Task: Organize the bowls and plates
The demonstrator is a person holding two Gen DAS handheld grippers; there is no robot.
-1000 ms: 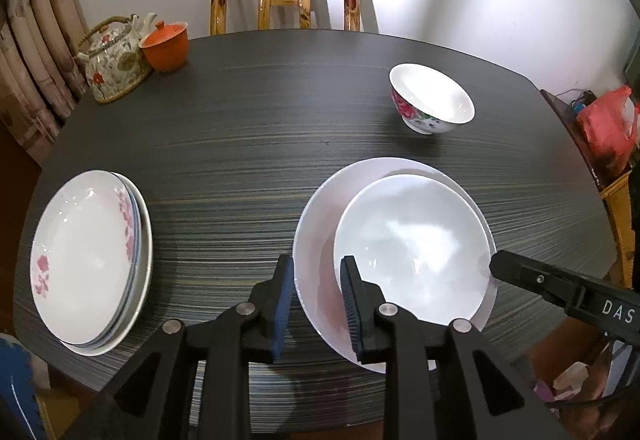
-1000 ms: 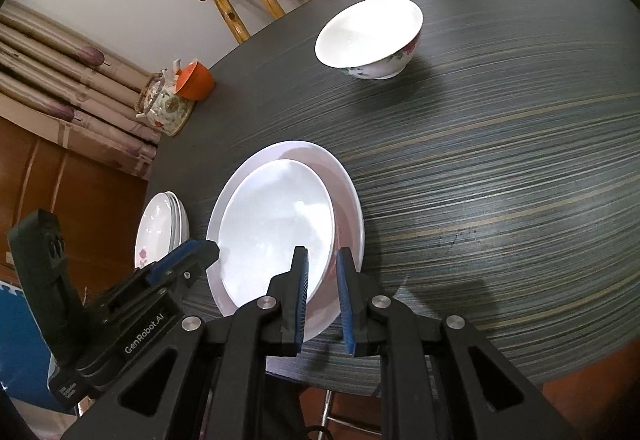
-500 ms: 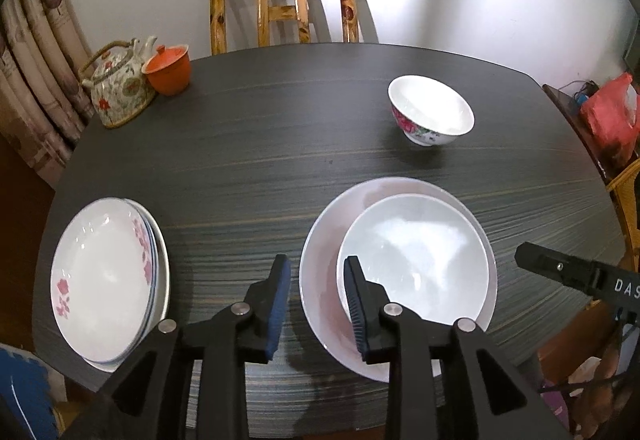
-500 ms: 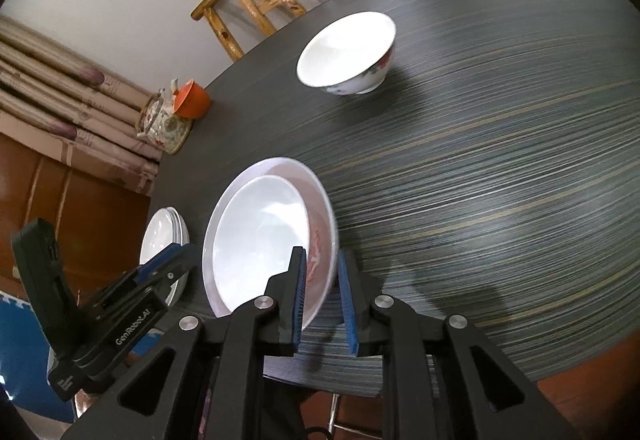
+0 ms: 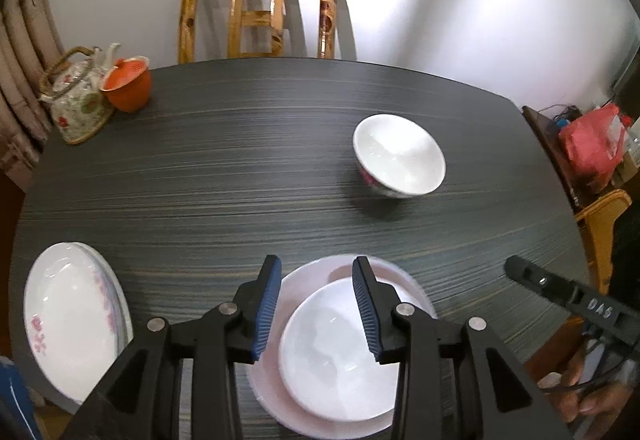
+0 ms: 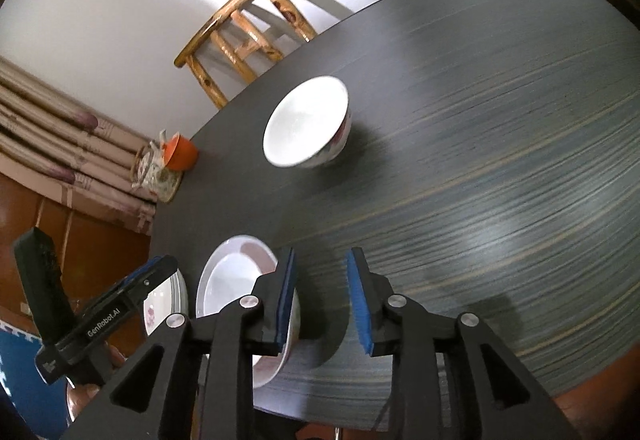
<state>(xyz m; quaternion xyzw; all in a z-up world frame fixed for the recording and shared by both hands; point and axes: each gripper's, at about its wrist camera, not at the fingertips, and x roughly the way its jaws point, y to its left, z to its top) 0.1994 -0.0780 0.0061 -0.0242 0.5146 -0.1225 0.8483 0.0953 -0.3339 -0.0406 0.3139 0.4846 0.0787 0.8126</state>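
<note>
A white bowl with red flowers (image 5: 400,155) stands alone on the dark table, also in the right wrist view (image 6: 306,127). A white shallow bowl (image 5: 340,352) sits in a pink-white plate (image 5: 384,268) at the near edge, seen too in the right wrist view (image 6: 236,280). A stack of floral plates (image 5: 72,316) lies at the near left. My left gripper (image 5: 316,304) is open and empty above the plate's near-left rim. My right gripper (image 6: 322,300) is open and empty just right of that plate.
A floral teapot (image 5: 76,103) and an orange cup (image 5: 128,87) stand at the far left corner. A wooden chair (image 5: 260,11) is behind the table (image 5: 240,167). A side stand with a red bag (image 5: 592,147) is to the right.
Both grippers have opened and drawn back and up from the plate with the shallow bowl. The right view has swung toward the flowered bowl.
</note>
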